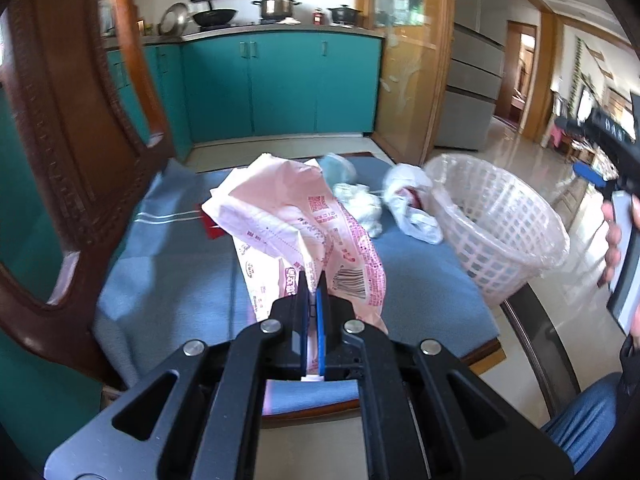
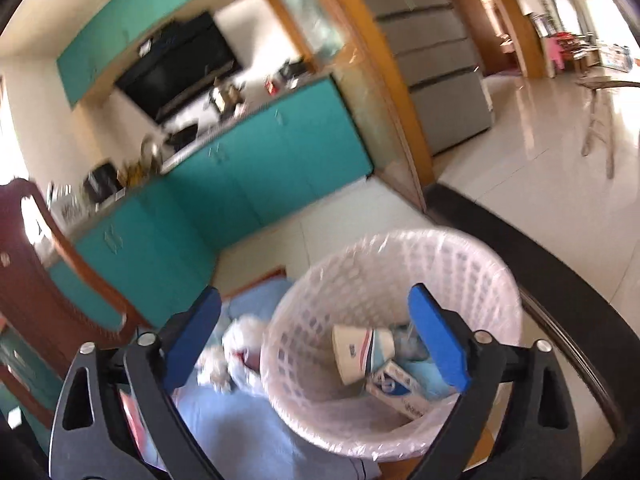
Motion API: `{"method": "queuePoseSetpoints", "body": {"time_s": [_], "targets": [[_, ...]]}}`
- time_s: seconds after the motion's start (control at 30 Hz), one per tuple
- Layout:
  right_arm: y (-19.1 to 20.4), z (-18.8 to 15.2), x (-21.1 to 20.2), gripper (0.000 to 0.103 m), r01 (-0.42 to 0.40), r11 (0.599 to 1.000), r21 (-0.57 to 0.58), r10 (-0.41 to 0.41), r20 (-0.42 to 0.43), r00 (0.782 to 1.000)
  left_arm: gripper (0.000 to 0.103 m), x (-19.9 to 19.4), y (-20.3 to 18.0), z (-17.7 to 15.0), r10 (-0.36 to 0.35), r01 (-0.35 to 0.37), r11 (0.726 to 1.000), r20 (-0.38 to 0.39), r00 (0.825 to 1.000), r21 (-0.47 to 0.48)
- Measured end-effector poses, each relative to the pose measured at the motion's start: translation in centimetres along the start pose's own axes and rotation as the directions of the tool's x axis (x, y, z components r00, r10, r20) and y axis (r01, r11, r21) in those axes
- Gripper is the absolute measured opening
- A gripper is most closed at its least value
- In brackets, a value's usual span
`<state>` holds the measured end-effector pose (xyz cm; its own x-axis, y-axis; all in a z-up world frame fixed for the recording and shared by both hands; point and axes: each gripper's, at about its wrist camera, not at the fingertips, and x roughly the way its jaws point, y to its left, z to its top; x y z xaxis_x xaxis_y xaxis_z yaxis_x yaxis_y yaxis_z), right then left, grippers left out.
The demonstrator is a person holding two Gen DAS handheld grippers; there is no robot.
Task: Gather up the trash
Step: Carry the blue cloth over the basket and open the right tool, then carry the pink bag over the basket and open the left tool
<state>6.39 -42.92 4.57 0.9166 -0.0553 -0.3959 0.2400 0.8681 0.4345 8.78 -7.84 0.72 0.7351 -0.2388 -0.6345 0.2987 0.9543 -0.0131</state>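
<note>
My left gripper (image 1: 314, 280) is shut on a crumpled pink printed wrapper (image 1: 288, 216), which stands up over the blue chair cushion (image 1: 180, 280). Behind the wrapper lie a white tissue wad (image 1: 360, 204), a pale blue wad (image 1: 338, 168) and a white plastic bag (image 1: 408, 200). A pink lattice basket (image 1: 500, 220) with a clear liner leans at the cushion's right edge. My right gripper (image 2: 314, 294) stands open just above the basket (image 2: 400, 248), nothing between its fingers. Inside lie a paper cup (image 2: 360, 354) and a small carton (image 2: 396, 388).
A carved wooden chair back (image 1: 60, 140) rises on the left. A dark round table edge (image 2: 560, 280) curves past the basket on the right. Teal kitchen cabinets (image 1: 280, 84) stand behind, with pale tiled floor (image 1: 540, 160) to the right. A person's hand (image 1: 614, 236) holds the right gripper.
</note>
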Motion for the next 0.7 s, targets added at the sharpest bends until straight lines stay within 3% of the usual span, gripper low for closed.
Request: {"method": "queuePoseSetpoints", "body": {"time_s": [0.2,0.33,0.37,0.4,0.43,0.47,0.57,0.63,0.7], "targets": [[-1.4,0.9,-1.4,0.095,0.010,0.994,0.105,-0.020,0.100,0.995,0.004,1.4,-7.3,3.1,-0.113,0.111,0.988,0.011,0.994,0.106],[-2.6,1.6,-2.7,0.095,0.022,0.984,0.176,-0.056,0.192,0.980,0.007,3.2,-14.9,7.3,-0.237,0.227,0.957,0.034,0.971,0.183],[-3.1,1.7,-3.2,0.095,0.025,0.980,0.200,-0.068,0.214,0.974,0.014,4.1,-16.9,8.3,-0.272,0.260,0.945,0.035,0.962,0.198],[-3.6,1.9,-3.5,0.095,0.026,0.975,0.219,-0.079,0.235,0.969,0.028,5.1,-18.4,8.9,-0.288,0.277,0.937,0.023,0.957,0.213],[-4.0,2.0,-3.8,0.095,0.030,0.972,0.233,-0.090,0.252,0.964,0.073,6.3,-19.6,9.2,-0.286,0.278,0.935,0.006,0.958,0.221],[-4.3,2.1,-3.8,0.095,0.036,0.970,0.240,-0.099,0.256,0.962,0.090,7.6,-20.4,9.1,-0.260,0.254,0.942,-0.001,0.966,0.219],[-4.5,2.1,-3.1,0.095,0.034,0.972,0.234,-0.087,0.221,0.971,0.090,8.6,-19.8,7.5,-0.203,0.203,0.961,-0.019,0.979,0.185],[-3.8,2.1,-2.2,0.095,0.031,0.981,0.189,-0.064,0.172,0.983,0.090,7.7,-18.1,6.5,-0.215,0.213,0.964,-0.007,0.977,0.160],[-2.7,1.8,-1.5,0.095,0.024,0.990,0.139,-0.042,0.127,0.991,0.090,5.9,-15.4,5.2,-0.183,0.178,0.971,0.020,0.983,0.160]]}}
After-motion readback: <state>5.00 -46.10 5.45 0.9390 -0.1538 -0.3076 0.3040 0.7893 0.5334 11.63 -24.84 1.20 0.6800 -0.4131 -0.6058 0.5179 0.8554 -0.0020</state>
